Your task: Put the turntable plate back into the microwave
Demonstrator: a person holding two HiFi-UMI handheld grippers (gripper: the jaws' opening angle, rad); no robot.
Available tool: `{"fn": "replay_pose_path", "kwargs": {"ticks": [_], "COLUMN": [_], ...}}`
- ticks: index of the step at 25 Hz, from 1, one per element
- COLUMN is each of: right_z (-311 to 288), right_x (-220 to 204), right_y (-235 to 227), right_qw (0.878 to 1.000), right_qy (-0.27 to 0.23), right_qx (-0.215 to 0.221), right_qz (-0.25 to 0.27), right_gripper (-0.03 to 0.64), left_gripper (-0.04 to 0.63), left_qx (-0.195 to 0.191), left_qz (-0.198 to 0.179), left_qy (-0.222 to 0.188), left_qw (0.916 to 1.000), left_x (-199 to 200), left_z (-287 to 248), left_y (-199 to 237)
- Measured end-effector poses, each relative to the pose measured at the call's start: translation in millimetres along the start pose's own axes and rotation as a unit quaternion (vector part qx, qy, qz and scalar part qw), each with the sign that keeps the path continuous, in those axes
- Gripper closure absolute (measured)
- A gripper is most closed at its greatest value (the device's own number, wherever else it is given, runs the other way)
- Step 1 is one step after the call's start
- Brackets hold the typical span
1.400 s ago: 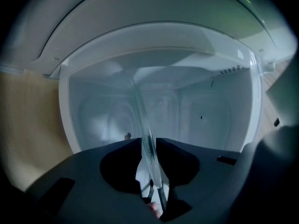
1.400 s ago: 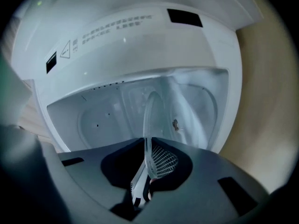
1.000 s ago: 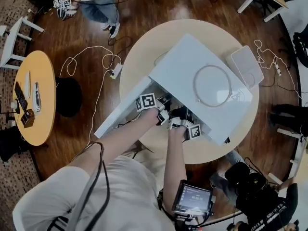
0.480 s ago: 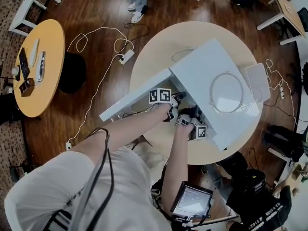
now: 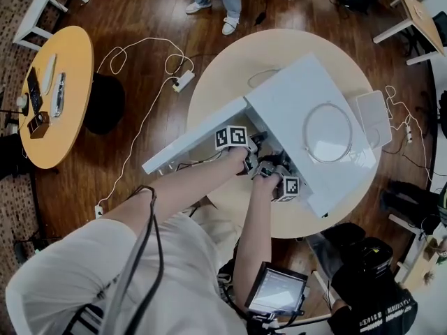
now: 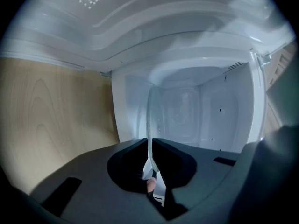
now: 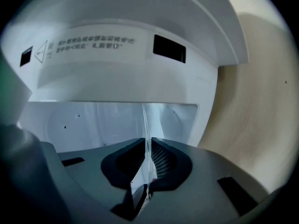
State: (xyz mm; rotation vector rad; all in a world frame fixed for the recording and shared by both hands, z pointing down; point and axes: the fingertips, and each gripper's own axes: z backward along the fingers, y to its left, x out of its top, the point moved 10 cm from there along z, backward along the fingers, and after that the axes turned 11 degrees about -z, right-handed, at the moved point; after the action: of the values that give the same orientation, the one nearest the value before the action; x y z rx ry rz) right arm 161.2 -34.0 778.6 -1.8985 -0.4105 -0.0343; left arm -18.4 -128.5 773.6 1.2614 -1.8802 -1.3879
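Clear glossy glass in the plate (image 6: 150, 120), smooth white sheen on the microwave (image 5: 279, 96), pale matt wood grain on the table (image 5: 230, 61), dark polished wood on the floor (image 5: 140, 12), matt grey plastic with ribbed pads (image 7: 162, 157) on left gripper (image 6: 150, 141) and right gripper (image 7: 147, 143).

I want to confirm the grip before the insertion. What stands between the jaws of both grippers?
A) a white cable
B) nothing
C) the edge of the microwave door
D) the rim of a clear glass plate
D: the glass plate runs edge-on into the left gripper, whose jaws have just been closing onto it, and likewise into the right gripper, in front of the open microwave.
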Motion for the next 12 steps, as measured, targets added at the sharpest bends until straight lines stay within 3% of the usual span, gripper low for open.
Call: {"fn": "replay_pose_path", "kwargs": {"ticks": [4,12], "right_z": [-1.9,-3.2], "right_x": [-2.0,-2.6], "right_y": [0.8,7.3], "right_qw": [1.0,0.991], "right_qy": [0.01,0.068], "right_qx": [-0.008,-0.032], "right_qz": [0.027,0.107], "right_gripper": [0.572,0.571], "left_gripper": [0.561,0.563], "left_qx": [0.007,-0.002], "left_qz": [0.017,0.018], "left_qy": [-0.009,-0.018], "left_qw": [0.9998,0.9997], "left_x": [0.8,7.9], "left_z": [0.4,2.3], "left_y": [4.2,5.5]}}
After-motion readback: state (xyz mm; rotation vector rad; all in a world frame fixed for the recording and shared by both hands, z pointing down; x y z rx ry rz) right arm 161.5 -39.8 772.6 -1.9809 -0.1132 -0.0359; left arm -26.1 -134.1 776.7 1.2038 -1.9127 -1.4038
